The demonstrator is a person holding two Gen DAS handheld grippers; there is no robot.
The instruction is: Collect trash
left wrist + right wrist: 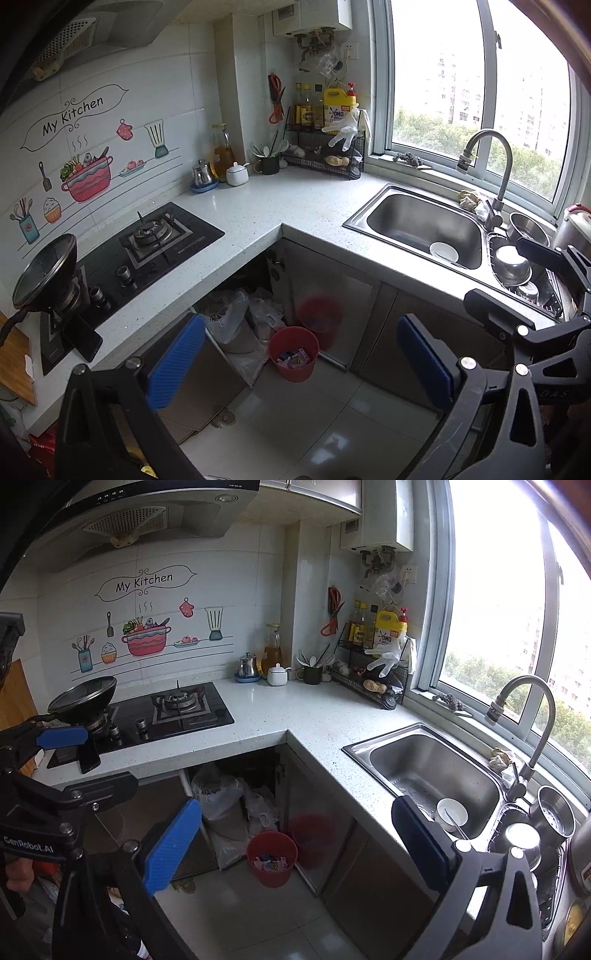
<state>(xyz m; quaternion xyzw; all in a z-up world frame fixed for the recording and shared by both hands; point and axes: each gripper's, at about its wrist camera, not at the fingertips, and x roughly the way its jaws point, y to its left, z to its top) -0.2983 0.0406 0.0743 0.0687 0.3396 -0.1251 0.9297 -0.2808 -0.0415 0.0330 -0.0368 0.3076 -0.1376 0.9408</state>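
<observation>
Both grippers, left gripper and right gripper, have black frames, silver screws and ribbed blue finger pads; "GenRobot.AI" lettering sits lower left.

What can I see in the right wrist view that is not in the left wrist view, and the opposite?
Only the right wrist view shows the range hood's control strip, the thin utensil leaning in the white bowl, and a bare hand holding the left gripper.

Only the left wrist view shows the red-topped container at the far right edge.

Both show the red trash bin on the floor with wrappers inside, the sink, the gas stove and the wok. Both grippers are open and empty.
</observation>
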